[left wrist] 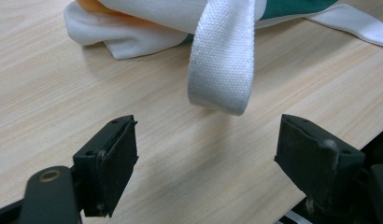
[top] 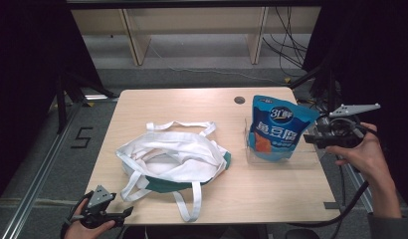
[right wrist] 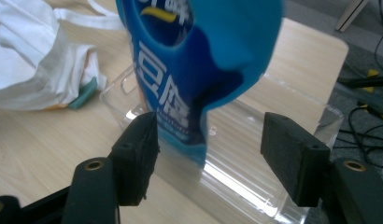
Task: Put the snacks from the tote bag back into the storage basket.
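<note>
dim room, soft even tabletop light

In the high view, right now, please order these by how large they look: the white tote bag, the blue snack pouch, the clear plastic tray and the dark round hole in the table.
1. white tote bag
2. blue snack pouch
3. clear plastic tray, close to the pouch and partly hidden behind it, so this rank is unsure
4. dark round hole

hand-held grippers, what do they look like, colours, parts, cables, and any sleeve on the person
Both are black. The left hand-held gripper and the right hand-held gripper each carry a grey three-cornered plate on top. Each has two blocky black jaws with flat pads and brass-coloured screw holes. A black cable trails from the right one. A grey sleeve cuff covers the right wrist.
</note>
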`<state>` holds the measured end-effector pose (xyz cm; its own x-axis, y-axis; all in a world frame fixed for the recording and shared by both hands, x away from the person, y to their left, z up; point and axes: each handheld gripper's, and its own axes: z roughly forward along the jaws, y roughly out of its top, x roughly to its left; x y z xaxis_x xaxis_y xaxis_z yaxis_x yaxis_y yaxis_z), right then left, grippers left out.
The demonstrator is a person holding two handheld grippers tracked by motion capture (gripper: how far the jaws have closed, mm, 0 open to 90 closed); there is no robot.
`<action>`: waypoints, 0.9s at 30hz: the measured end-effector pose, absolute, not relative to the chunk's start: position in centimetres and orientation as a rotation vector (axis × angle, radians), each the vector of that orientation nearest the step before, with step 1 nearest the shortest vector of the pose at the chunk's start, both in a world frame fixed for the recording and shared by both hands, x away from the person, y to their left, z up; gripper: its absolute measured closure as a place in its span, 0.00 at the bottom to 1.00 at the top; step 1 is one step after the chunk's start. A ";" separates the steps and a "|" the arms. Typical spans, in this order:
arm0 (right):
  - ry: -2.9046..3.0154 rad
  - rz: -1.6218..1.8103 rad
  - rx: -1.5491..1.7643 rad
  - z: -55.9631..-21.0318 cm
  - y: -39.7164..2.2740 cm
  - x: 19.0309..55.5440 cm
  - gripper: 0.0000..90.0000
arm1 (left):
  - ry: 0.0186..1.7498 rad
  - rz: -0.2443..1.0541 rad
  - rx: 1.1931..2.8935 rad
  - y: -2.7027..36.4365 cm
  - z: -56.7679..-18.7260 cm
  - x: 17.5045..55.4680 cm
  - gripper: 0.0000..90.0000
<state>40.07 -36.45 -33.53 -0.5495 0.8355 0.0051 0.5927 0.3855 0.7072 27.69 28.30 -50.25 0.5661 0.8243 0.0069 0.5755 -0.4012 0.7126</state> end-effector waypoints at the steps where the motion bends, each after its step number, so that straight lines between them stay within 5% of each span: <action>1: 2.312 0.948 1.210 -34.1 -36.5 40.1 0.49 | 1.119 0.474 2.124 28.3 -50.3 27.7 0.22; 11: 2.356 0.937 1.180 -37.7 -35.4 40.7 0.98 | 1.086 0.483 2.140 28.4 -50.2 27.7 0.22; 27: 2.329 0.894 1.205 -39.7 -35.2 42.5 1.00 | 1.072 0.479 2.144 28.4 -50.2 27.7 0.22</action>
<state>42.49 -35.18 -39.72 -0.5666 0.8233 -0.0335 0.5895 0.4335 0.6816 27.74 28.42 -50.21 0.5923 0.8054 0.0218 0.5541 -0.4268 0.7147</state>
